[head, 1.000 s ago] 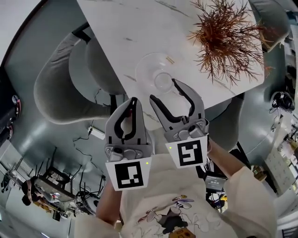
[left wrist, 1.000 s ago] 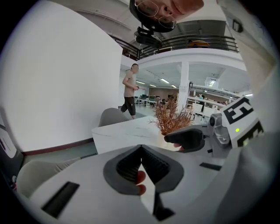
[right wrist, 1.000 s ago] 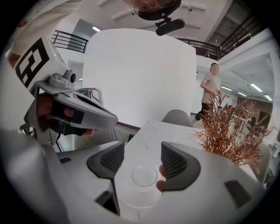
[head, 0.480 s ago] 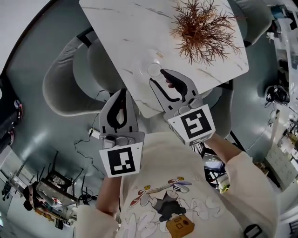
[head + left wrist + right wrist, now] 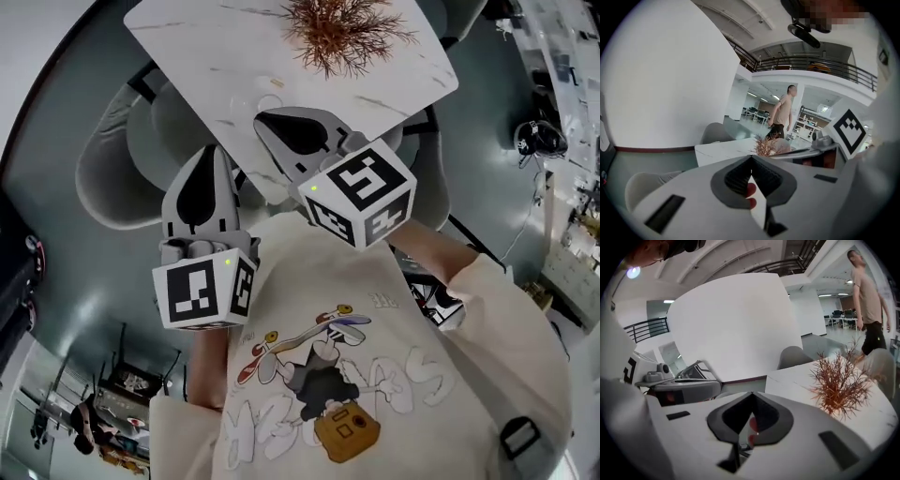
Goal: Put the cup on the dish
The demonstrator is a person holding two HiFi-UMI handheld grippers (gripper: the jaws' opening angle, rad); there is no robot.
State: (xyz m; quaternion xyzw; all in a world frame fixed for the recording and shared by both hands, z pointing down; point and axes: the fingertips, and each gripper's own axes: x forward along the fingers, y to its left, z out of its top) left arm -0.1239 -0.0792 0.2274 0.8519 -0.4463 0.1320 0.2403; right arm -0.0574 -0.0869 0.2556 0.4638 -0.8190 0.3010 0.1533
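Dish (image 5: 251, 96) one, left gripper (image 5: 213, 153), right gripper (image 5: 260, 120)

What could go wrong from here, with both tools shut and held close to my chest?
1. The clear dish barely shows against the white table. In the head view the tip of the shut right tool sits right beside it, so a careless swing might knock it.
2. The dried plant stands just beyond the dish, so reaching forward could snag its twigs.
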